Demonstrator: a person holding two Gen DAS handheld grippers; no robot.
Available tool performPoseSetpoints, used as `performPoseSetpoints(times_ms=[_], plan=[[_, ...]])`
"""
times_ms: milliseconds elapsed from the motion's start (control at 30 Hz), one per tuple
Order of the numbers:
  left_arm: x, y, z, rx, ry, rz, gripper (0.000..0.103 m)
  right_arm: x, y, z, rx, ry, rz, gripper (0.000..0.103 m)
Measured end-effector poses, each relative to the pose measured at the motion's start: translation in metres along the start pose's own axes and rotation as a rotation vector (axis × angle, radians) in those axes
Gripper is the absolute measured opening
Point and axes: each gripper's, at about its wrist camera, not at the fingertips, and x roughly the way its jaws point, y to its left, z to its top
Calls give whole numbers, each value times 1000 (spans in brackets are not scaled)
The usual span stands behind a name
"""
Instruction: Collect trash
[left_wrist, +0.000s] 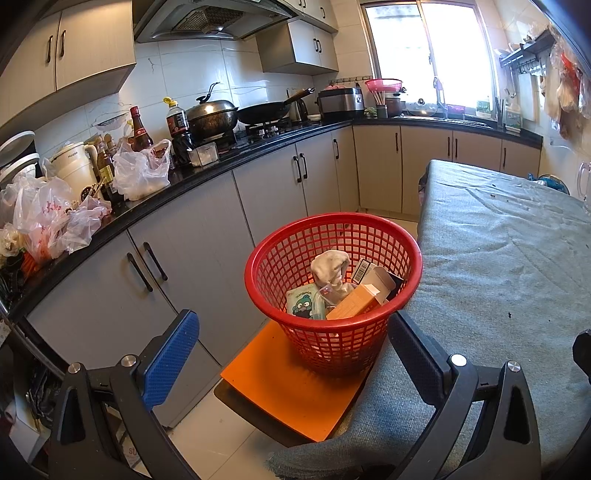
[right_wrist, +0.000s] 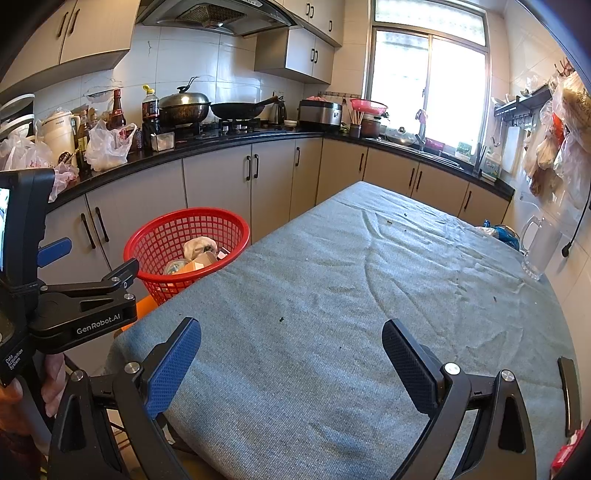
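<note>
A red mesh basket (left_wrist: 334, 295) stands on an orange stool (left_wrist: 288, 391) beside the table. It holds a crumpled white tissue (left_wrist: 330, 267), an orange box (left_wrist: 351, 304), a cartoon packet (left_wrist: 304, 304) and a white carton. My left gripper (left_wrist: 291, 350) is open and empty, just in front of the basket. My right gripper (right_wrist: 291, 354) is open and empty above the grey tablecloth (right_wrist: 369, 295). The basket also shows in the right wrist view (right_wrist: 186, 243), with the left gripper's body (right_wrist: 74, 310) beside it.
A glass mug (right_wrist: 537, 251) and a blue bag (right_wrist: 504, 234) sit at the table's far right. Small dark crumbs (right_wrist: 281, 319) dot the cloth. The black counter (left_wrist: 184, 177) carries plastic bags, bottles, pots and a wok. Grey cabinets run below it.
</note>
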Motion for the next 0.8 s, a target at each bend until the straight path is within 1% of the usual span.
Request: performPoseSetpoints(times_ms=[533, 800], plan=[[0, 1, -1, 2, 0, -2, 102, -1, 0, -1, 4, 2, 3, 100], [-2, -6, -2, 25, -2, -1, 102, 0, -6, -4, 21, 8, 6, 100]])
